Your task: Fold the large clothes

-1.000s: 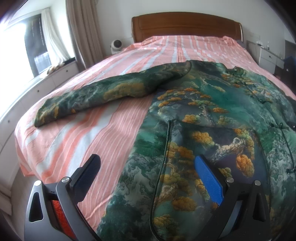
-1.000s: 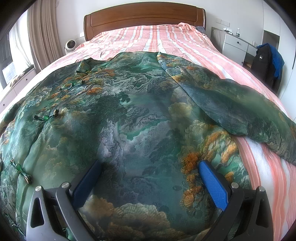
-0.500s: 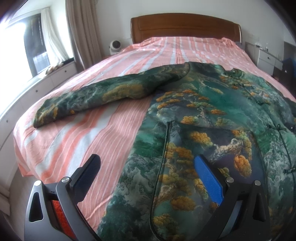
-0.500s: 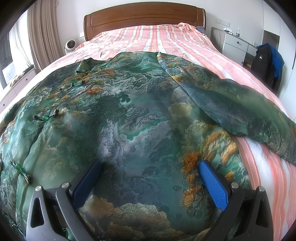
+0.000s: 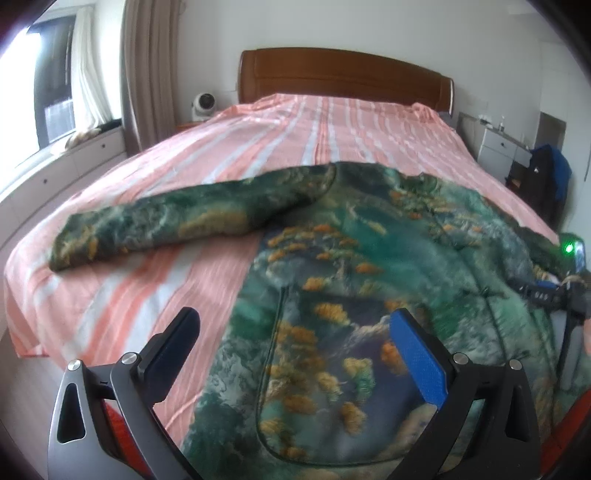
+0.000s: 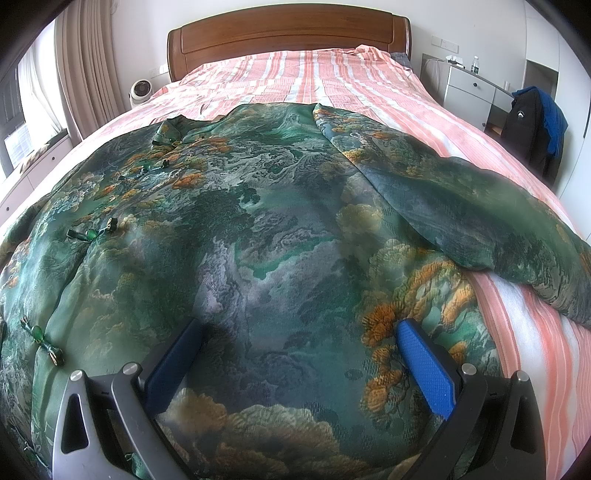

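A large green jacket (image 5: 369,266) with an orange and grey landscape print lies spread flat, front up, on the bed. Its left sleeve (image 5: 177,225) stretches out over the striped sheet; the other sleeve (image 6: 480,214) lies out to the right. Knot buttons (image 6: 92,233) run down its front. My left gripper (image 5: 295,339) hovers open over the jacket's lower left part, near a pocket seam. My right gripper (image 6: 299,347) is open just above the lower right part, holding nothing. The other gripper's body (image 5: 557,291) shows at the right edge of the left wrist view.
The bed has a pink and white striped sheet (image 5: 314,140) and a wooden headboard (image 6: 288,33). A small white fan (image 5: 203,105) stands at the left of the headboard, a white drawer unit (image 6: 469,88) and a dark jacket on a chair (image 6: 532,122) at the right. Window and curtain (image 5: 147,70) are on the left.
My left gripper has lifted and pulled back, so more of the bed and room shows. The right gripper and the jacket have stayed still.
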Demonstrator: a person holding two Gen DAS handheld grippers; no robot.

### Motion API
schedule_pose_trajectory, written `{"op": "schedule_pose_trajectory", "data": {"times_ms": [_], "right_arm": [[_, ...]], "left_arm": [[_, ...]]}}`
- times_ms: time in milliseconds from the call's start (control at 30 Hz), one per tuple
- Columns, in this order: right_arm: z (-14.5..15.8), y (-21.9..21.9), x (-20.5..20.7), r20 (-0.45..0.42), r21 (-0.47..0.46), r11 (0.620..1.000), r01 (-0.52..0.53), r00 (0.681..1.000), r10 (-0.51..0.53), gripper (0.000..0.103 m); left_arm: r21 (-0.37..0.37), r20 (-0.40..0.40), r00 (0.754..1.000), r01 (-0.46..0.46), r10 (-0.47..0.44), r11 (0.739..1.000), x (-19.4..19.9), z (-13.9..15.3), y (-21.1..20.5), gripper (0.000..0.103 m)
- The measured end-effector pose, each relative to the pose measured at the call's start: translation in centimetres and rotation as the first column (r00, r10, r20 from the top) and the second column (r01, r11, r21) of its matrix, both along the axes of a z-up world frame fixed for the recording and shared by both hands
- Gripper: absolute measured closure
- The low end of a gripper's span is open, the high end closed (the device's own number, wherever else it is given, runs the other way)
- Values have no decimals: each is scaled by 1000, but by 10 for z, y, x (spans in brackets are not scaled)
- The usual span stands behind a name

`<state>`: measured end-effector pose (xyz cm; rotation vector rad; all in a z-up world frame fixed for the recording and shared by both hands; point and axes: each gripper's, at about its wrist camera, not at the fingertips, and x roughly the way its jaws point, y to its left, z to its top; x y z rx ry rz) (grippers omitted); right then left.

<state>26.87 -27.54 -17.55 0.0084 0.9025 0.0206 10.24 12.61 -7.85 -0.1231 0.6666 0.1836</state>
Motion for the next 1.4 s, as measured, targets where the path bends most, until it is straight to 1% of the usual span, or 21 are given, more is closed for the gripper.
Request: {"op": "schedule_pose_trajectory", "data": {"times_ms": [100,167,267,300,333,367,433,500,567,600,667,767,967,1033,1233,1400], "right_arm": [[0,0,0,0,0,1000,0,1000,0,0],[0,0,0,0,0,1000,0,1000,0,0],[0,0,0,0,0,1000,0,1000,0,0],[0,0,0,0,0,1000,0,1000,0,0],[0,0,0,0,0,1000,0,1000,0,0],[0,0,0,0,0,1000,0,1000,0,0],[0,0,0,0,0,1000,0,1000,0,0],[0,0,0,0,0,1000,0,1000,0,0],[0,0,0,0,0,1000,0,1000,0,0],[0,0,-1,0,0,1000,0,1000,0,0],[0,0,-1,0,0,1000,0,1000,0,0],[0,0,0,0,0,1000,0,1000,0,0],[0,0,-1,0,0,1000,0,1000,0,0],[0,0,0,1,-1,1000,1,1000,-1,0],[0,1,1,1,-1,1000,1,1000,-1,0],[0,1,4,-15,-7,1000,-6,1000,6,0]], "left_arm": [[-39,-10,1000,-9,8,999,0,19,-7,0],[-74,-33,999,-11,9,997,4,28,-14,0],[-153,-57,998,-11,3,988,11,36,-19,0],[-183,-51,999,-8,-1,983,12,36,-21,0],[-191,-37,999,2,-9,982,14,35,-23,0],[-182,-26,1000,11,-16,983,16,31,-25,0],[-114,-29,1000,8,-12,993,23,13,-30,0],[-33,-38,999,-23,22,999,27,-10,-28,0],[24,-65,996,-52,53,998,27,-30,-24,0],[39,-92,994,-58,62,998,27,-40,-20,0],[32,-109,992,-62,65,998,25,-49,-10,0],[46,-82,991,-98,101,994,24,-50,0,0],[101,-29,997,-71,74,992,23,-44,-3,0],[110,-33,997,-60,64,992,24,-45,-5,0],[105,-41,998,-44,49,994,24,-48,-7,0],[97,-64,998,-2,8,995,25,-52,-11,1]]}}
